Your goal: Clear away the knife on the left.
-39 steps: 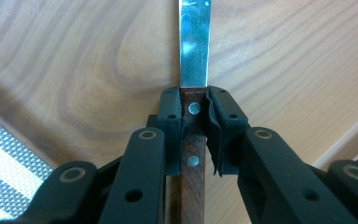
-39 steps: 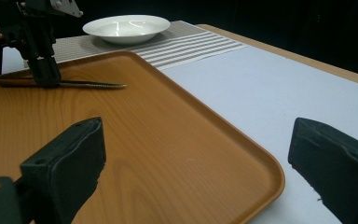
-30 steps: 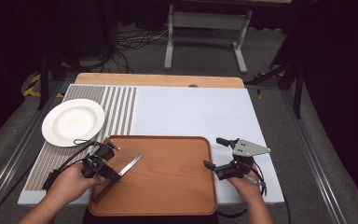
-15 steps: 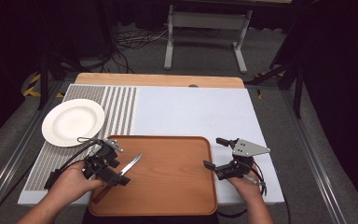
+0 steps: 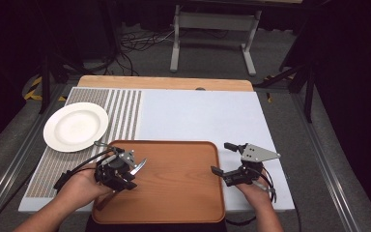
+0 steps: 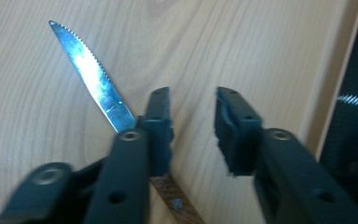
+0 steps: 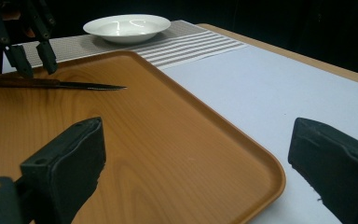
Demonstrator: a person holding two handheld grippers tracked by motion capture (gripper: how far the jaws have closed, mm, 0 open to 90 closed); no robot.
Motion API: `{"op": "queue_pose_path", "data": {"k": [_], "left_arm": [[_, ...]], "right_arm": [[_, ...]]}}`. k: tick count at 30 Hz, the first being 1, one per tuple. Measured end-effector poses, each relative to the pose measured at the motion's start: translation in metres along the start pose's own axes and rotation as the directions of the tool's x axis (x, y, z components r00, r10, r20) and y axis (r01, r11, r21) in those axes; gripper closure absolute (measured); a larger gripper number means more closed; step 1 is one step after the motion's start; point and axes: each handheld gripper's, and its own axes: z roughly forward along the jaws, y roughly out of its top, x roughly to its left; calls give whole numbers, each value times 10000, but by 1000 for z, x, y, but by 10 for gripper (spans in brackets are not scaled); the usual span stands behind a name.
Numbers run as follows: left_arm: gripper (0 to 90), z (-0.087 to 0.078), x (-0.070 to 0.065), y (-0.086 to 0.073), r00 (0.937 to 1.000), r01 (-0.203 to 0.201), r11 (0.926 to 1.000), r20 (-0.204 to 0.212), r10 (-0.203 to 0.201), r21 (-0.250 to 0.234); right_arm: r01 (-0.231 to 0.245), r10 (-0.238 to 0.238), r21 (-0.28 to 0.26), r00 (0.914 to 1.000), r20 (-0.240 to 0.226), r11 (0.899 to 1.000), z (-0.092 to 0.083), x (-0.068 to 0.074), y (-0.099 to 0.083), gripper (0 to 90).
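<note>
My black tongs (image 6: 193, 126), shiny silver knife (image 6: 93, 77) with brown handle, orange-brown wooden tray (image 5: 183, 193), white plate (image 5: 75, 126), grey striped mat (image 5: 125, 113)

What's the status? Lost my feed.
Left gripper open above knife, jaws just closed in, nothing gripped. Right gripper open, idle. Knife flat on tray. Nothing in the way.

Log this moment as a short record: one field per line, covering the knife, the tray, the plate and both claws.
knife: lies flat on the tray, wooden handle toward the person, serrated blade pointing away
tray: wooden, at the near edge of the table
plate: white, empty, on the striped mat left of the tray
left claw: above the knife handle, jaws apart after just closing, nothing between them, knife beside one jaw
right claw: open, at the tray's right edge
</note>
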Motion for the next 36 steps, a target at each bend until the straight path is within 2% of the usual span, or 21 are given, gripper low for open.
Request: {"op": "queue_pose_path", "data": {"k": [2,3,4,6,9,11,12,14,16,23,32,36], "left_arm": [[833,1,-1,1,9993,-308,9993,-207,312,221],[887,2,-1,1,9992,-351,9988,-166,357,344],[900,2,-1,1,9992,-351,9988,-166,357,344],[900,4,0,2,9987,-440,9974,-224,454,567],[900,8,-1,3,9937,-985,9890,-419,1036,1101],[900,11,-1,3,9910,-1173,9843,-485,1246,1319],[900,11,-1,3,9910,-1173,9843,-485,1246,1319],[900,15,-2,4,9863,-1512,9761,-425,1596,1559],[900,17,-2,4,9845,-1594,9714,-444,1696,1761],[900,20,-1,4,9855,-1536,9691,-420,1645,1928],[900,24,-2,3,9840,-1504,9644,-615,1674,2177],[900,25,-1,3,9859,-1353,9634,-656,1542,2316]], "right_arm": [[-5,5,13,10000,5,10000,0,0,0,46],[-2,2,11,10000,-6,10000,0,0,0,47],[7,-7,16,10000,-7,10000,1,0,0,47],[5,-5,35,10000,-21,10000,1,0,0,47],[-5,5,52,10000,-30,10000,1,0,-1,47],[2,-2,66,10000,-43,10000,2,0,-1,47],[3,-3,69,10000,-48,10000,2,0,-1,47],[9,-9,77,10000,-44,10000,2,0,-1,47],[2,-2,93,10000,-35,10000,2,0,-1,47],[26,-26,119,10000,-25,9999,2,0,-1,48],[37,-36,164,10000,-58,9999,3,0,-1,48],[41,-41,179,10000,-46,9998,4,0,-1,48]]}}
